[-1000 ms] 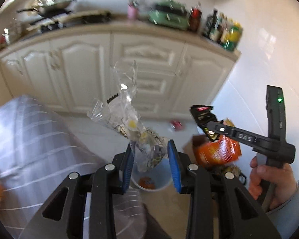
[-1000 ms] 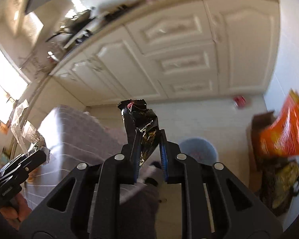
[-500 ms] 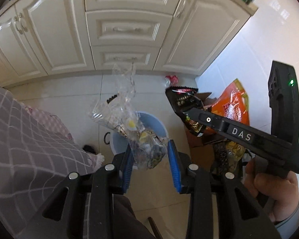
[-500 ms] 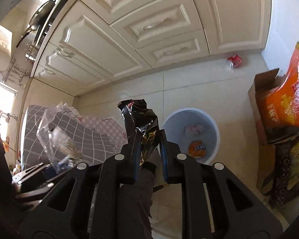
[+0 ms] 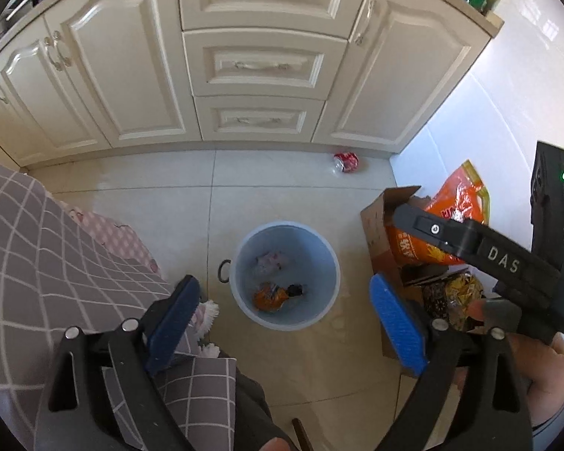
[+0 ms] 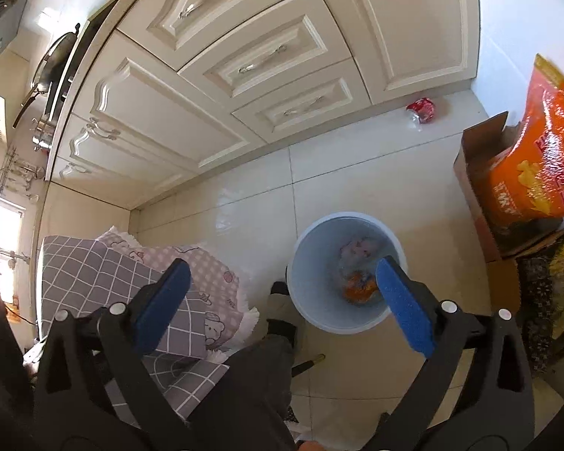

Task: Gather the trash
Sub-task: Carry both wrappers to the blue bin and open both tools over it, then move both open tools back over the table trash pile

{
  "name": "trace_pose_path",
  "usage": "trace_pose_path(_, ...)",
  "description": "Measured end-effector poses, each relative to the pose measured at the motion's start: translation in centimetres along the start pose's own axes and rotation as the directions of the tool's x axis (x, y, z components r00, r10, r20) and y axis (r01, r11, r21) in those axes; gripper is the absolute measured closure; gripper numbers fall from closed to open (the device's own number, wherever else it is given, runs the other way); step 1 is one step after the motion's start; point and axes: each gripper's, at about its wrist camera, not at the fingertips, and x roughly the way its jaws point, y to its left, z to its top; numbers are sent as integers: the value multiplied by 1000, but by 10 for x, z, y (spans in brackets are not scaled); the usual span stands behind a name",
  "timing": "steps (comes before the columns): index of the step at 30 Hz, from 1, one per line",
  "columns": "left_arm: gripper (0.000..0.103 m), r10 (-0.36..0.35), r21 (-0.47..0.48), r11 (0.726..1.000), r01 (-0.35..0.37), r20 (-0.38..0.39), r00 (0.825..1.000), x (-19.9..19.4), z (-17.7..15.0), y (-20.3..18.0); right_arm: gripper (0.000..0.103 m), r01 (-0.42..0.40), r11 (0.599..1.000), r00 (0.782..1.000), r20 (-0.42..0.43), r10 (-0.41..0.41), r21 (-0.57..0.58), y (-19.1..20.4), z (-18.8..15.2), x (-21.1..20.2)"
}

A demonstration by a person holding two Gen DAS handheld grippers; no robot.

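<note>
left gripper (image 5: 282, 308): fingers spread, empty; the clear plastic bag it pinched 0.5 s ago is gone | right gripper (image 6: 278, 300): fingers spread, dark wrapper released | blue bin (image 5: 240, 263) centre frame: holds orange wrapper (image 5: 269, 297), dark scrap, probably both drops | red can (image 5: 346, 162) on floor, upper right, likely next

Cream cabinets (image 5: 131, 75), pale tiled floor (image 5: 282, 188), white wall (image 5: 526, 94).
</note>
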Motion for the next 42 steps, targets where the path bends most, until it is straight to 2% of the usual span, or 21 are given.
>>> trace_pose_path(8, 13, -5, -6, 1000, 6, 68, 998, -38, -4, 4, 6, -6, 999, 1000, 28, 7, -33, 20, -3, -23)
trace_pose_path(14, 13, -17, -8, 1000, 18, 132, 991, -76, -11, 8, 6, -22, 997, 996, 80, 28, -76, 48, -5, -52)
trace_pose_path(20, 13, -29, -17, 999, 33, 214, 976, -123, -17, 16, 6, -53, 988, 988, 136, 72, -144, 90, -8, -87)
trace_pose_path(24, 13, -21, -17, 999, 27, 284, 959, -159, -25, 25, 6, -77, 977, 979, 171, 112, -201, 124, -15, -112)
trace_pose_path(30, 13, 0, -36, 999, 14, 373, 928, -215, -45, 48, 6, -116, 953, 963, 203, 177, -279, 175, -30, -140)
trace_pose_path(32, 12, 16, -49, 999, 4, 410, 912, -236, -53, 58, 6, -138, 937, 955, 206, 211, -320, 199, -38, -150)
trace_pose_path(35, 10, 66, -82, 996, -32, 467, 882, -266, -68, 77, 6, -164, 913, 948, 195, 250, -375, 228, -49, -157)
trace_pose_path(36, 10, 103, -105, 993, -59, 489, 866, -276, -74, 85, 6, -174, 901, 945, 189, 266, -398, 240, -54, -159)
trace_pose_path(42, 10, 207, -205, 973, -110, 547, 811, -319, -106, 129, 6, -223, 854, 933, 151, 326, -469, 291, -81, -162)
